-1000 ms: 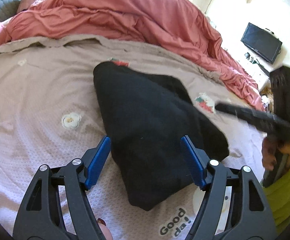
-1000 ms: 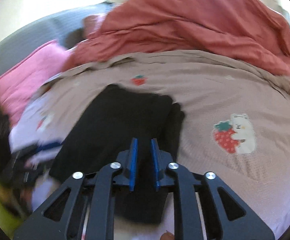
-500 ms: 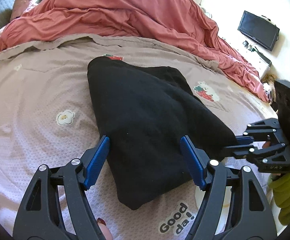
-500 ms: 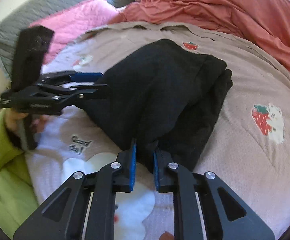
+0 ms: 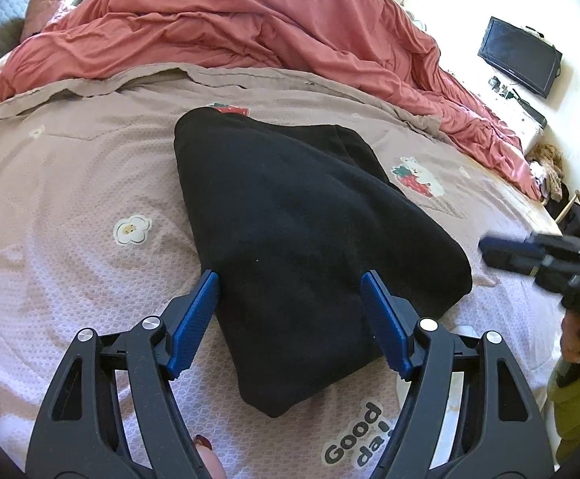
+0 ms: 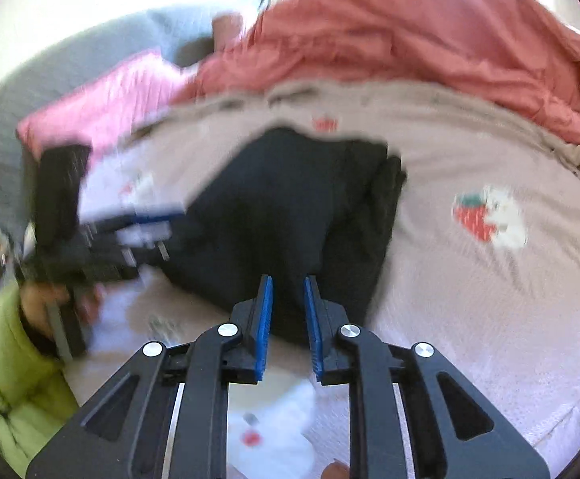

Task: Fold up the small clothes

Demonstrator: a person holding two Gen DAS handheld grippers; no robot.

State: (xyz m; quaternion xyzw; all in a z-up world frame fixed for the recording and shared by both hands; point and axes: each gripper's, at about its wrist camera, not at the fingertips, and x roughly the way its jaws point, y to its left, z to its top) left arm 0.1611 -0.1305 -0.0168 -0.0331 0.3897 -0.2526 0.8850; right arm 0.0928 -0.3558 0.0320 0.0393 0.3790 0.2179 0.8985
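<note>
**Black garment folded on bed, both grippers clear of it**

Left wrist view, nearest first: my left gripper (image 5: 290,291) has its jaws spread wide, nothing clamped. The folded black garment (image 5: 298,231) lies under the gap between the blue pads (image 5: 194,319). Its near corner reaches back toward 6 o'clock between the fingers, and the left pad's tip sits just at its left edge. I can't tell whether the pads touch the cloth.

The garment lies flat on the printed bedsheet (image 5: 70,207), its bulk running from centre up to 12 o'clock. "Good day" print (image 5: 358,435) is just beyond the garment's near corner, at 5 o'clock.

At 3 o'clock, my right gripper (image 5: 489,253) hangs just off the garment's right edge, apart from it and blurred.

Right wrist view is motion-blurred: right gripper (image 6: 288,283) jaws are narrow and opening. The garment's (image 6: 290,199) near edge is seen behind the tips, but no cloth is pinched between them. Left gripper (image 6: 158,219) shows at 9 o'clock, by the garment's left edge.

Farther out, the bunched red duvet (image 5: 250,28) runs across 11 to 2 o'clock.
</note>
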